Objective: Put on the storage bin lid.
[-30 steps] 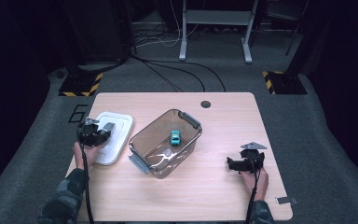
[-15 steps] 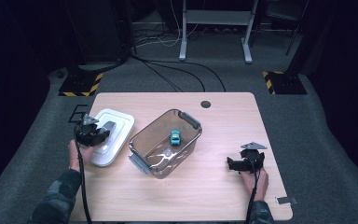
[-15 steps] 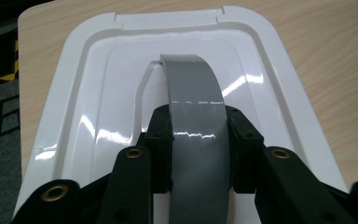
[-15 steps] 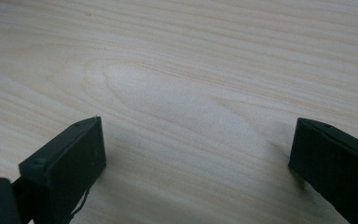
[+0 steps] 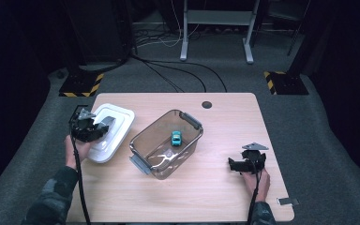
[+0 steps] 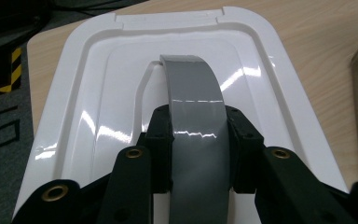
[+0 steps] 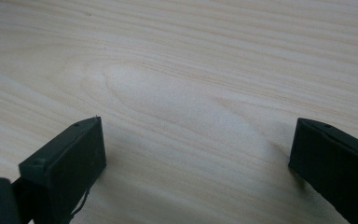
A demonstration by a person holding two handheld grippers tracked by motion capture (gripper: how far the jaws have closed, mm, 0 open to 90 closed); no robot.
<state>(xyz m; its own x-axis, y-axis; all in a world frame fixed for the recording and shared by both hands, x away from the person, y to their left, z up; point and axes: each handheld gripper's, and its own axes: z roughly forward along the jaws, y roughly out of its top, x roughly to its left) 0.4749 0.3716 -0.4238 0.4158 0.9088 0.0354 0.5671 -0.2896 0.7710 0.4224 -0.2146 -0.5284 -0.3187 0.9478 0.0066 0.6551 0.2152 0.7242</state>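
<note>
Grey and glossy, the lid's handle strap [image 6: 196, 135] sat clamped between the jaws of the left gripper [image 5: 90, 130], the white lid [image 5: 107, 132] hanging from it at about nine o'clock on the wooden table [image 5: 215, 197], tipped up off the surface. Nearer the person, at four o'clock, the right gripper [image 7: 198, 154] rested with its jaws spread wide over bare wood, holding nothing. Farther in, at the table's centre, stood the clear plastic container [image 5: 166, 143], a small teal toy car [image 5: 176, 138] inside. Judging the step as carrying the lid across to close it, the lid should be kept level and squared to the rim before lowering.
</note>
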